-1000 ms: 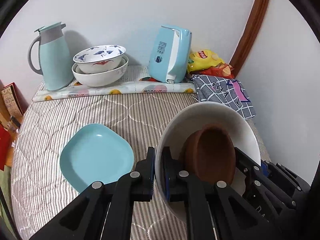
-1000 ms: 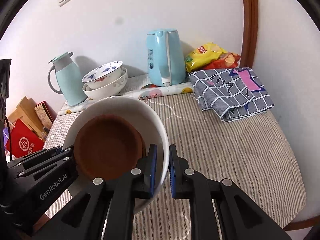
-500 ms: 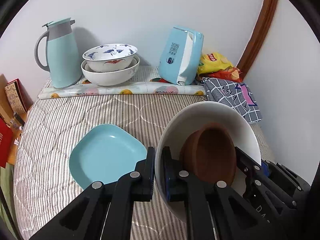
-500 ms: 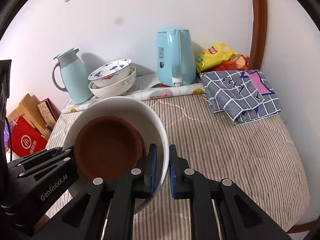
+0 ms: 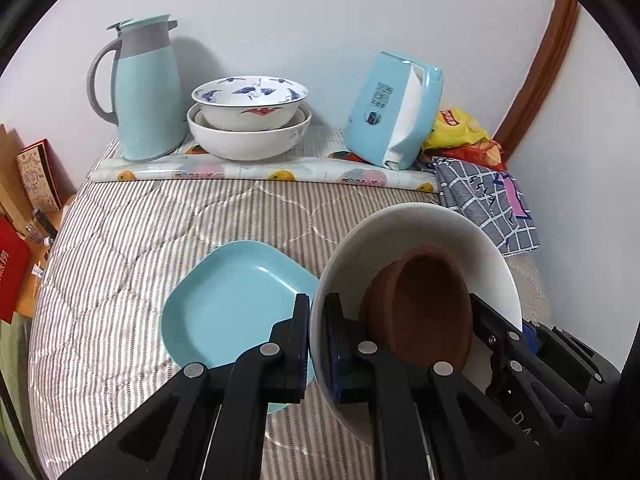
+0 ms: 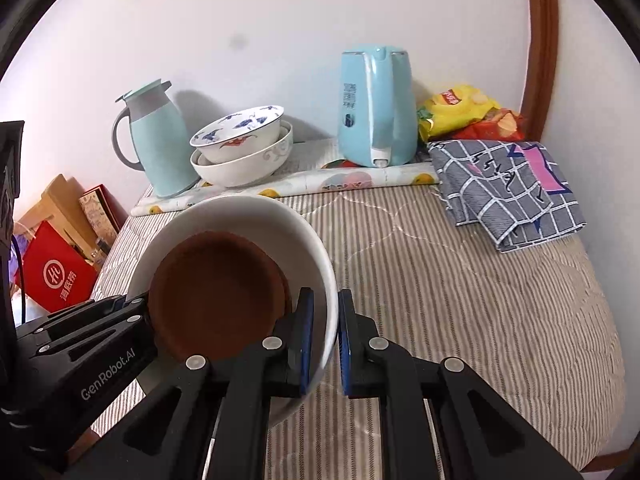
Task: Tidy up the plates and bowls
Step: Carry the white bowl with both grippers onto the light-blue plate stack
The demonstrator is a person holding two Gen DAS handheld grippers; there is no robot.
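A large white bowl [image 5: 420, 236] with a brown bowl [image 5: 420, 308] inside it is held above the striped bed cover by both grippers. My left gripper [image 5: 318, 336] is shut on its left rim. My right gripper [image 6: 324, 332] is shut on its right rim; the white bowl [image 6: 240, 216] and brown bowl [image 6: 216, 296] show there too. A light blue square plate [image 5: 236, 300] lies on the cover just left of the held bowl. Two stacked bowls, a blue-patterned one [image 5: 250, 100] in a white one [image 5: 248, 140], stand at the back [image 6: 240, 144].
A pale blue thermos jug [image 5: 140, 88] stands back left, a pale blue electric kettle [image 5: 394, 112] back right. Snack bags [image 5: 460, 136] and a folded checked cloth [image 5: 488, 204] lie at the right by the wall. Boxes and a red bag [image 6: 56, 276] sit off the left edge.
Both grippers carried the white bowl forward toward the back of the surface and a little left; the stacked bowls, jug and kettle now look nearer. The grips are unchanged.
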